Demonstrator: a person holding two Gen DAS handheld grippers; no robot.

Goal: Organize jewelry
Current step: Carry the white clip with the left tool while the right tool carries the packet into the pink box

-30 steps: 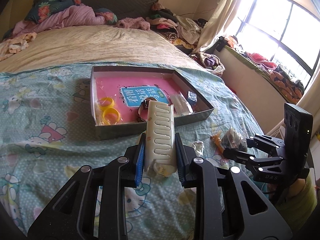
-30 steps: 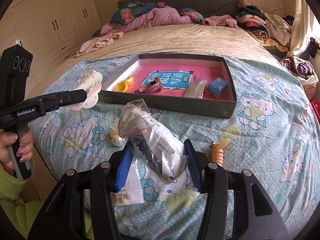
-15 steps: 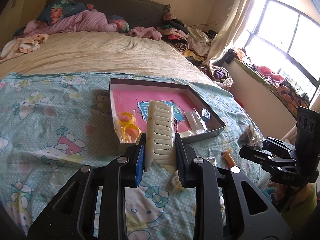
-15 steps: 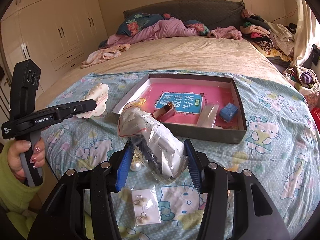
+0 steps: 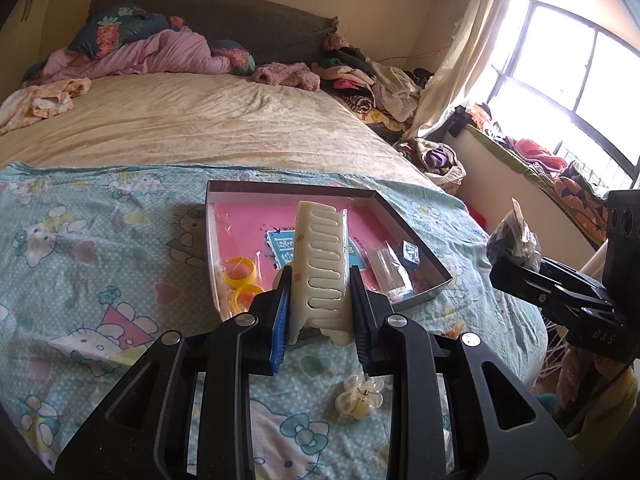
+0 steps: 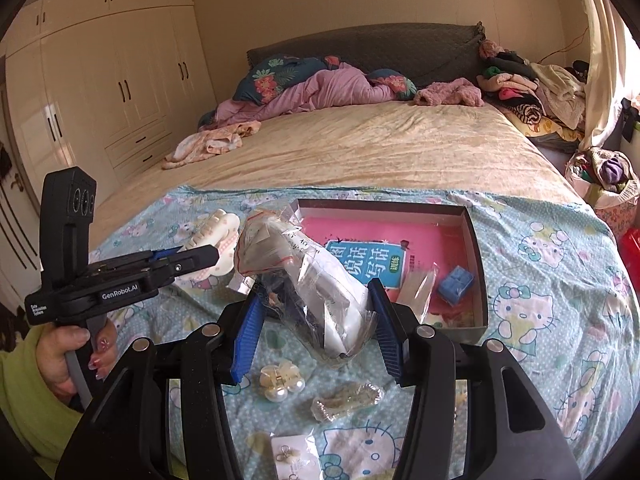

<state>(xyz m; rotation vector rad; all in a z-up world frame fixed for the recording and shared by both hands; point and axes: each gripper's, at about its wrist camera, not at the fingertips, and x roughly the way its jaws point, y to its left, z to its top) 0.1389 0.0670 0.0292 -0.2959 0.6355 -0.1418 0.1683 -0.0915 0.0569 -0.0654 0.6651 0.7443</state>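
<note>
While both grippers hang above the patterned bedsheet [image 6: 560, 280], the task looks only partly done: the left gripper [image 5: 320, 300] has its fingers clenched on a cream hair claw clip [image 5: 320, 264] at the centre of the left wrist view, and the right gripper [image 6: 316, 312] grasps a crinkled clear plastic bag [image 6: 304, 280] in the middle of its own view. The open box [image 6: 478, 240] with a pink floor already holds yellow rings [image 5: 240, 276] at its left edge, a small blue cube [image 6: 456, 280], a clear packet [image 6: 416, 284] and a blue printed card [image 6: 364, 260]. Still loose on the sheet, low in the right wrist view, lie a pearl hair clip [image 6: 280, 378], a wrapped sparkly piece [image 6: 346, 398] and an earring card [image 6: 296, 456]; these, it seems, remain to be sorted. What the bag contains is hard to make out through the creased film, beyond dark and white shapes. The earring card is partly hidden behind the gripper frame, and the box's near corner is blocked by the clip.
</note>
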